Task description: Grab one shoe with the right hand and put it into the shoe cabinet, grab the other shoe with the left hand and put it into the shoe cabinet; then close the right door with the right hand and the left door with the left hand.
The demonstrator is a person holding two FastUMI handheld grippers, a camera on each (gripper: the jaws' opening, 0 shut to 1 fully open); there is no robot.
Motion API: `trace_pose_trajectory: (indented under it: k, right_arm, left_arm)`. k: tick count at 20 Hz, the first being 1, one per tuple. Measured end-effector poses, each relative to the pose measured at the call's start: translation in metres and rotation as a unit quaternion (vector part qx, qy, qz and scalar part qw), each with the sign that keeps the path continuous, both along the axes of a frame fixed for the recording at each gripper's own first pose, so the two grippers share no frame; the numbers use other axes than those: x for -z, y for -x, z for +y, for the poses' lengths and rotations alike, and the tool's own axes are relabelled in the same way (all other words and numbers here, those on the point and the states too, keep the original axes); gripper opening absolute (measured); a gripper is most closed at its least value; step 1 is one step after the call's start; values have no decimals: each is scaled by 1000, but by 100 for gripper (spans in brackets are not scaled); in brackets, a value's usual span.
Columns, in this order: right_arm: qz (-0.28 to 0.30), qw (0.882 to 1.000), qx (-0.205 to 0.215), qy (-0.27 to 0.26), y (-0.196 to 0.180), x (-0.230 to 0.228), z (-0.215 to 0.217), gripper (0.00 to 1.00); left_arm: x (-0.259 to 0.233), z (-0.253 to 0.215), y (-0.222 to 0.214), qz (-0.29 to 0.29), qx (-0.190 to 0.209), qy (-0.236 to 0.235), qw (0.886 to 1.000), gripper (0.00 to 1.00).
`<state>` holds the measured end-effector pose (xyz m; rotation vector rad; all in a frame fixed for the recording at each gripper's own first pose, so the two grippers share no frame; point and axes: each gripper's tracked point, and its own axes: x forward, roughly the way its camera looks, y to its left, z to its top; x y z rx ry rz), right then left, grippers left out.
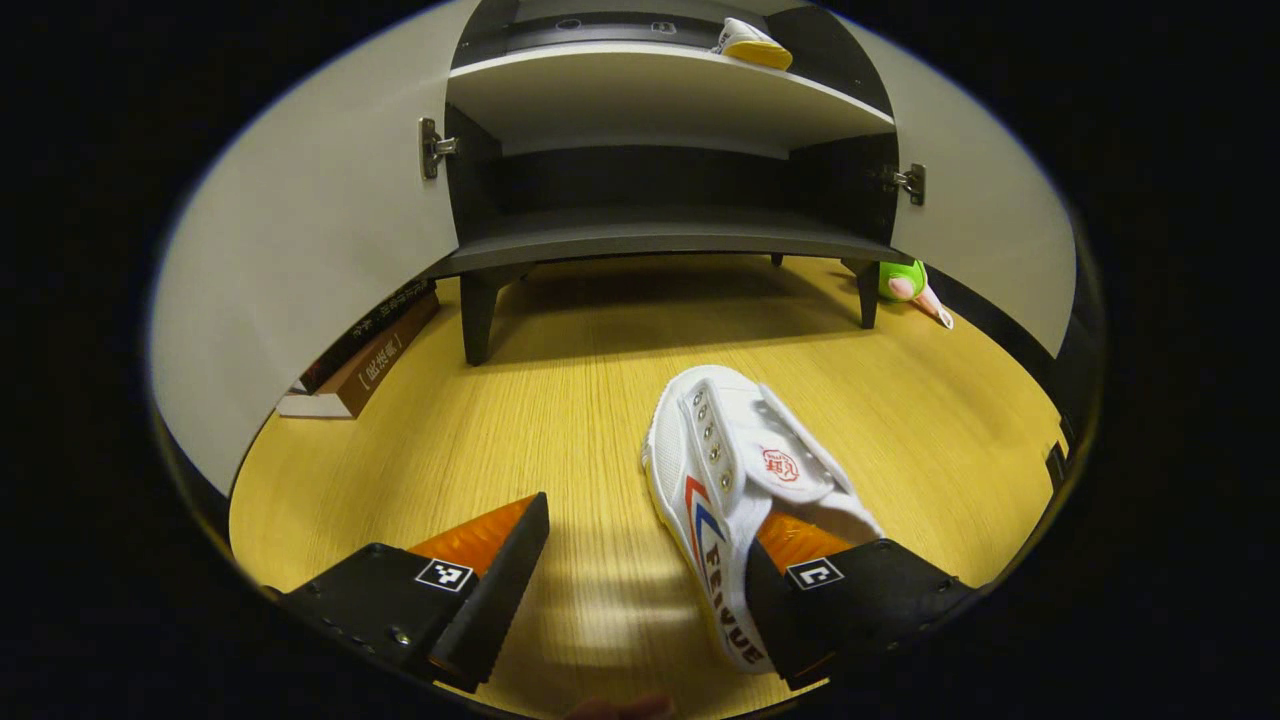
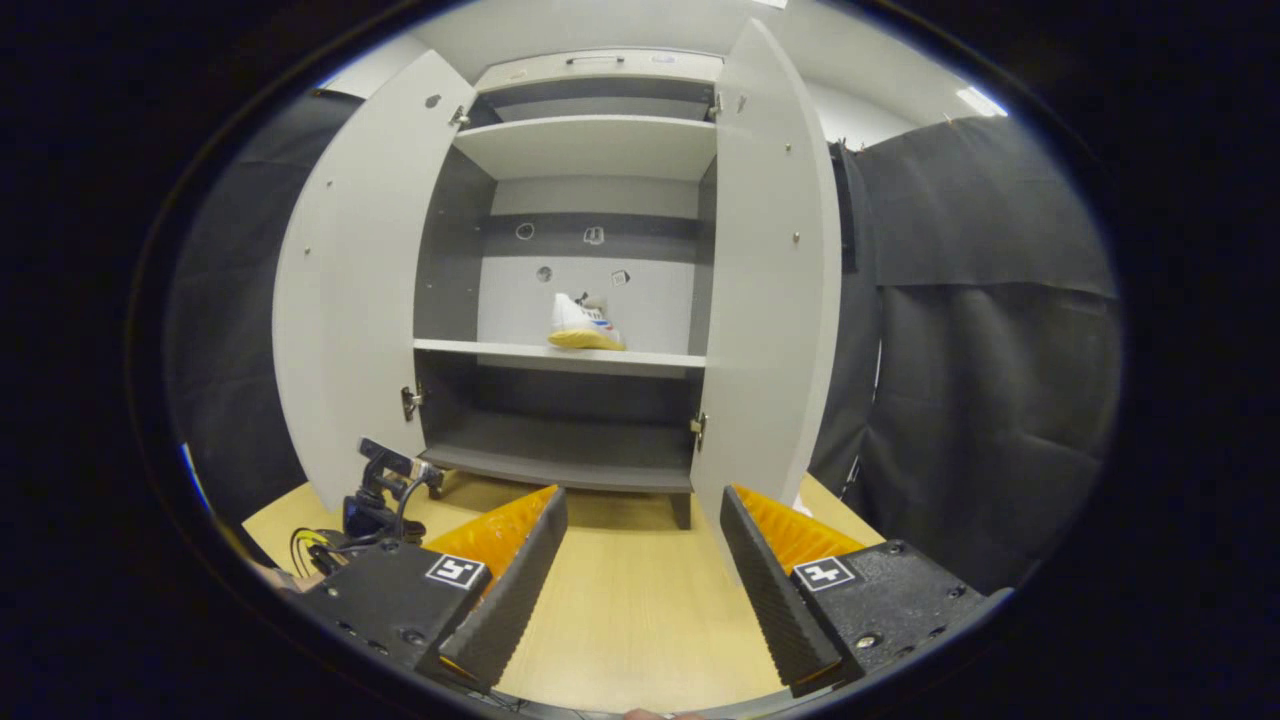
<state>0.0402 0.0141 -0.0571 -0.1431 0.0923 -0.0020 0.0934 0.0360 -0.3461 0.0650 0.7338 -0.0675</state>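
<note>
Fingers of the left gripper standing spread wide, gripping nothing, low over the wooden floor. Right-side finger overlapping the heel end of the white shoe, possibly touching it; other finger well apart on bare floor, so no grasp yet. Shoe lying flat, toe pointing toward the shoe cabinet, just right of the gap between the fingers.

Fingers of the right gripper likewise spread and holding nothing, hovering in front of the cabinet with the right door and left door both swung open. First shoe already sitting on the middle shelf, so the right hand's placing looking done.

Step in hand, by judgement: picking up the second shoe with the left. Next move calling for shifting the left gripper sideways to the right so the shoe sits between both fingers, then closing across its sides, then lifting toward an open shelf. Risk: closing now catching only the heel edge, or nothing.

Left gripper angled downward and forward, close to the floor. Right gripper held higher and more level, facing the cabinet interior. Left-hand rig showing low in the right gripper view, near the cabinet's foot. Books lying under the left door, a green toy beside the cabinet's far leg.
</note>
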Motion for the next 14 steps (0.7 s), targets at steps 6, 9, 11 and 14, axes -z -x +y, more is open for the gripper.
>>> trace_pose_trajectory:
  k: [6, 9, 11, 14]
  right_arm:
    - [19, 1000, 4, 0, -9, 13, -2, 97]
    - [28, 1000, 6, 3, -12, 19, -2, 97]
    - [31, 999, 6, 5, -14, 21, -2, 99]
    - [35, 999, 5, 6, -14, 24, -1, 97]
  left_arm:
    - [4, -16, -16, -28, 15, 17, 999, 86]
    - [2, -31, -17, -42, 28, 32, 998, 60]
    - [-3, -23, -21, -59, 12, 8, 998, 33]
    - [-2, -19, -20, -50, 1, 20, 999, 4]
